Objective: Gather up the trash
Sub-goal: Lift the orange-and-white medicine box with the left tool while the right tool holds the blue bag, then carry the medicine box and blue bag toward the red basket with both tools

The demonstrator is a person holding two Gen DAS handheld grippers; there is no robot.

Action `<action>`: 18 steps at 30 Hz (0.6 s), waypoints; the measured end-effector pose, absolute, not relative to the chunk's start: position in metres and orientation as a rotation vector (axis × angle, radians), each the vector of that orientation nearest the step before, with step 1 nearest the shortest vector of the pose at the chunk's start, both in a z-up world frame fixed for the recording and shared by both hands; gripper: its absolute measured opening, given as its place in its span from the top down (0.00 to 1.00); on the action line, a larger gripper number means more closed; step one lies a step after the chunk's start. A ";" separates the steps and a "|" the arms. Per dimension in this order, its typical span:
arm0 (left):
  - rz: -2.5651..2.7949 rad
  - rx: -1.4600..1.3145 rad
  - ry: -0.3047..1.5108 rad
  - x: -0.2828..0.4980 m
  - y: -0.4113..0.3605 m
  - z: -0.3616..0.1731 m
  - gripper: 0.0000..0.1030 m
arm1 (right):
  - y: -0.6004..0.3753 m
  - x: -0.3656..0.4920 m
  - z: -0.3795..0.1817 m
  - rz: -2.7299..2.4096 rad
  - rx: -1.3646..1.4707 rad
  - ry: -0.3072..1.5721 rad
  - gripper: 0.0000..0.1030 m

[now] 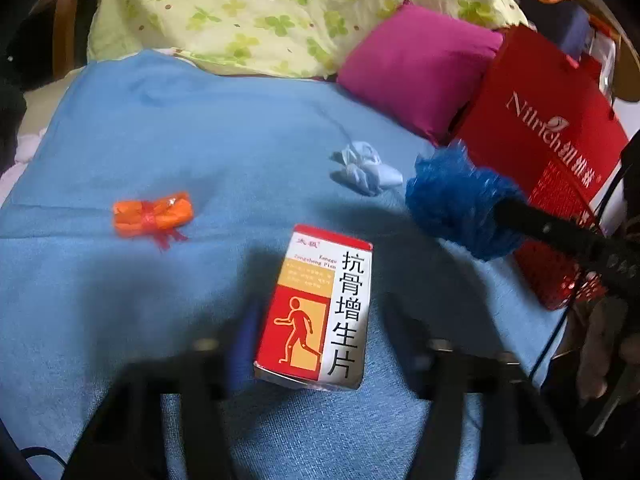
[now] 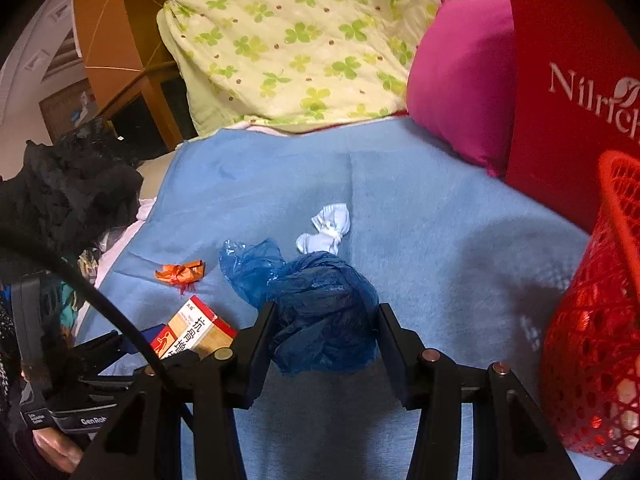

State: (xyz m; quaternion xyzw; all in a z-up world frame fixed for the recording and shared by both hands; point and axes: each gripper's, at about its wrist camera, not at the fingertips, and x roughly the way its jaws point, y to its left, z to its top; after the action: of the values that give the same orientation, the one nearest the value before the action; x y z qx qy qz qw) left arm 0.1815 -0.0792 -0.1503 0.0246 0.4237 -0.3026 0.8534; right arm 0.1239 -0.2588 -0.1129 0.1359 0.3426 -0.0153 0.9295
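Observation:
A red, orange and white medicine box lies on the blue blanket between the fingers of my left gripper, which is open around it. In the right wrist view the box shows at lower left. My right gripper is shut on a crumpled blue plastic bag, held just above the blanket; the bag also shows in the left wrist view. An orange wrapper lies to the left. A white crumpled tissue lies beyond the bag.
A red mesh basket stands at the right edge of the bed. A red Nilrich paper bag stands behind it. A magenta pillow and a clover-print quilt lie at the back.

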 end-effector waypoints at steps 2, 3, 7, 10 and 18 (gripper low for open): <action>-0.634 0.048 0.880 0.181 -0.079 -0.151 0.50 | -0.259 0.121 -0.111 -0.023 0.275 0.693 0.50; -0.630 0.050 0.873 0.180 -0.079 -0.150 0.50 | -0.259 0.120 -0.109 -0.018 0.272 0.688 0.50; -0.591 0.068 0.828 0.173 -0.079 -0.147 0.51 | -0.257 0.110 -0.103 0.009 0.248 0.653 0.50; -0.573 0.063 0.784 0.166 -0.076 -0.140 0.51 | -0.257 0.103 -0.098 0.024 0.238 0.622 0.50; -0.437 0.053 0.688 0.133 -0.069 -0.129 0.51 | -0.271 0.083 -0.079 0.055 0.279 0.544 0.50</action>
State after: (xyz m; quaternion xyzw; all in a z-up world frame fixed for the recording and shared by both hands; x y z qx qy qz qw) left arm 0.1334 -0.0693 -0.1289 0.0255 0.3343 -0.2124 0.9178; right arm 0.0834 -0.2715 -0.0795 0.1373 0.2678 0.0270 0.9533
